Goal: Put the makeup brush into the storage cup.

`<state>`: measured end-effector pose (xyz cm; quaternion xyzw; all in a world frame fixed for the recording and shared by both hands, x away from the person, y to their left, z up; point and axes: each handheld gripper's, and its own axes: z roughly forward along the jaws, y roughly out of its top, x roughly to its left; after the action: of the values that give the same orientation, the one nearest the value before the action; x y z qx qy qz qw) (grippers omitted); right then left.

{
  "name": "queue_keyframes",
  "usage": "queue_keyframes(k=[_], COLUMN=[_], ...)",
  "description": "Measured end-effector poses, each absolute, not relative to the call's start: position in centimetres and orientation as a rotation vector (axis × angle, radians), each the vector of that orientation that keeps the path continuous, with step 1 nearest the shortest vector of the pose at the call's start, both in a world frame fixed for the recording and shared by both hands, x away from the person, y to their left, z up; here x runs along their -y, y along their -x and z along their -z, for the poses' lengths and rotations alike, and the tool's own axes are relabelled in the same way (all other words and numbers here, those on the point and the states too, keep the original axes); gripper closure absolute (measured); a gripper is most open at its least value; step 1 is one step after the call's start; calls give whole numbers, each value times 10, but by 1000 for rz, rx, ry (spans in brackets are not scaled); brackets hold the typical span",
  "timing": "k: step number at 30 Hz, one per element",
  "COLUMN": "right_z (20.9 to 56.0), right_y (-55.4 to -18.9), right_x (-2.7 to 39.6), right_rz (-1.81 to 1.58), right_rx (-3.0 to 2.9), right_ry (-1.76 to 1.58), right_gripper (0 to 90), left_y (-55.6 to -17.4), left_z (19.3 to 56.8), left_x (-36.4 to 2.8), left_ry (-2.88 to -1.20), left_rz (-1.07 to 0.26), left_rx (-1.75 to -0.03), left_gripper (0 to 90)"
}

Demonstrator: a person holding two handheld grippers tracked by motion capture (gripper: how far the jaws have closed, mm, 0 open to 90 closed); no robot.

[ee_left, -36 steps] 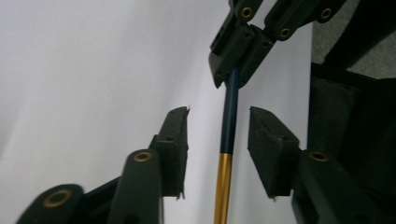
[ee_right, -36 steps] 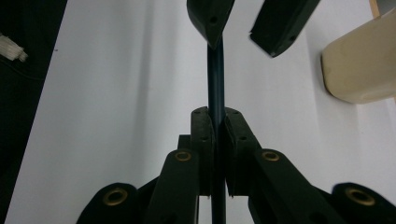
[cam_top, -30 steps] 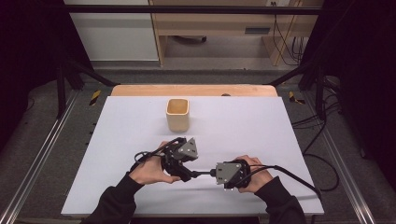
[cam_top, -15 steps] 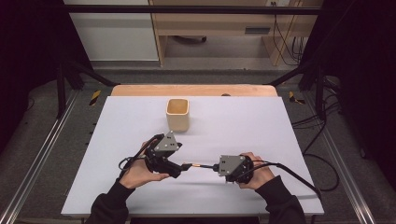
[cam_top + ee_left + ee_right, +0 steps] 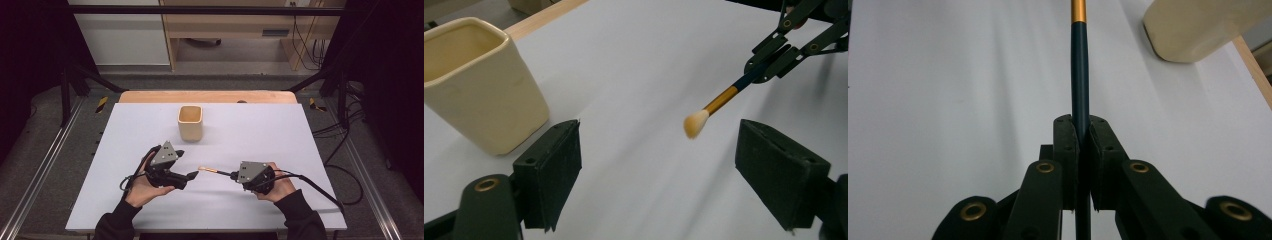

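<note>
We see our right gripper [image 5: 231,174] clamping the brush [image 5: 722,101]; our left gripper [image 5: 192,176], jaws just opening wide, seemingly empty, near the cup [image 5: 190,122].

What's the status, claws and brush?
Left claw open, jaws just opening, nothing between. Right claw shut on brush. Cup apart, path clear.

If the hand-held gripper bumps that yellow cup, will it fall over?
Probably not easily. The cup looks squat, with thick walls and a wide flat bottom resting on the white table, so it would likely slide rather than tip. It looks like ceramic, so perhaps heavy for its size, and it could chip.
</note>
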<state>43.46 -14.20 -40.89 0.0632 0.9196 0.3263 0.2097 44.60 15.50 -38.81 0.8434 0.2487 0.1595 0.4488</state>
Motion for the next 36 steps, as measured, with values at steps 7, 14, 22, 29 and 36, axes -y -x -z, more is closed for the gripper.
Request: queue_keyframes(k=[7, 14, 22, 29, 36], right_z=[411, 416, 420, 422, 423], right_y=[-436, -437, -437, -438, -437], right_x=[148, 151, 154, 155, 153], right_rz=[-964, -1030, -1105, -1180, -1246], right_rx=[-2518, -2495, -2446, -2397, -2349], right_ry=[-262, -337, -453, -546, -615], right_gripper=[843, 843, 843, 843, 843], left_y=[-444, -442, -440, -437, -435], left_z=[395, 403, 411, 417, 423], left_x=[-161, -163, -164, -162, -160], left_ry=[-2023, -1978, -1894, -1818, -1753], left_rz=[-405, -417, -434, -443, -432], left_rx=[-674, -721, -776, -823, -860], left_gripper=[178, 177, 167, 167, 168])
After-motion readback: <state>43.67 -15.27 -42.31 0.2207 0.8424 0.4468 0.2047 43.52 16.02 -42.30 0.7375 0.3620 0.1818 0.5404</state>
